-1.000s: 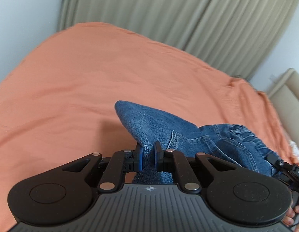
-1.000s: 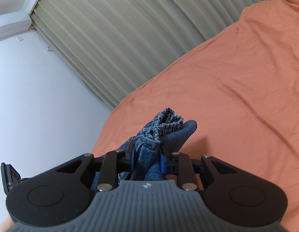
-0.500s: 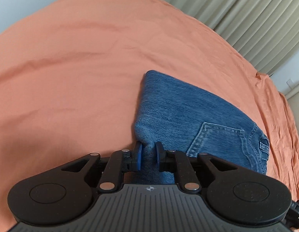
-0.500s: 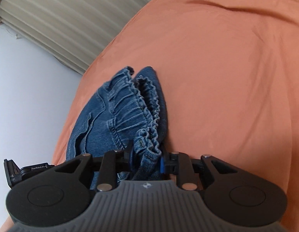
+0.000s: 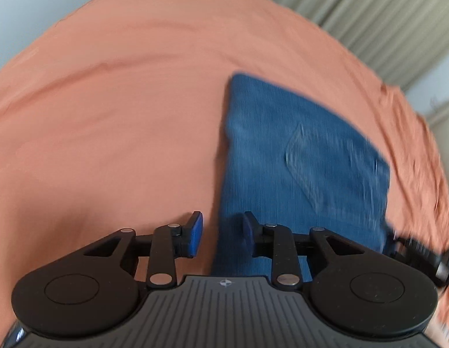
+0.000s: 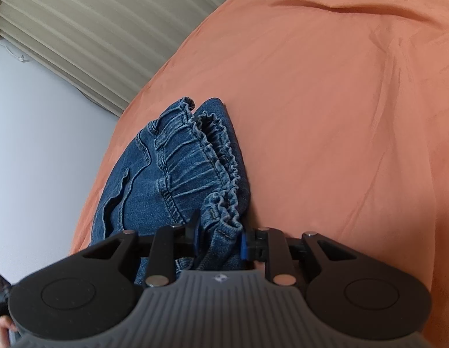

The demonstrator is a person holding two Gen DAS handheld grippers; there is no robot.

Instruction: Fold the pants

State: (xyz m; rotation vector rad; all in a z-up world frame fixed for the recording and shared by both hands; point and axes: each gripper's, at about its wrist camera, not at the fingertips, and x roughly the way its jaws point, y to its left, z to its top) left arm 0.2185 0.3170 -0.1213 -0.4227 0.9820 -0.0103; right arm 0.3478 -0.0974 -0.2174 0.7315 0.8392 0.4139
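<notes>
while the pants already lie as a compact folded stack on the orange bed, the fold looks nearly done in my judgement; what seems left is letting go and maybe smoothing the bundle. the left gripper has its jaws opening, blue pads clear of the cloth, with the pants' near left edge just between them and the rest stretching away ahead and to the right. the right gripper is clamped on the pants at the gathered waistband, which bunches up between its pads, the rest of the denim lying ahead and to its left on the bed.
</notes>
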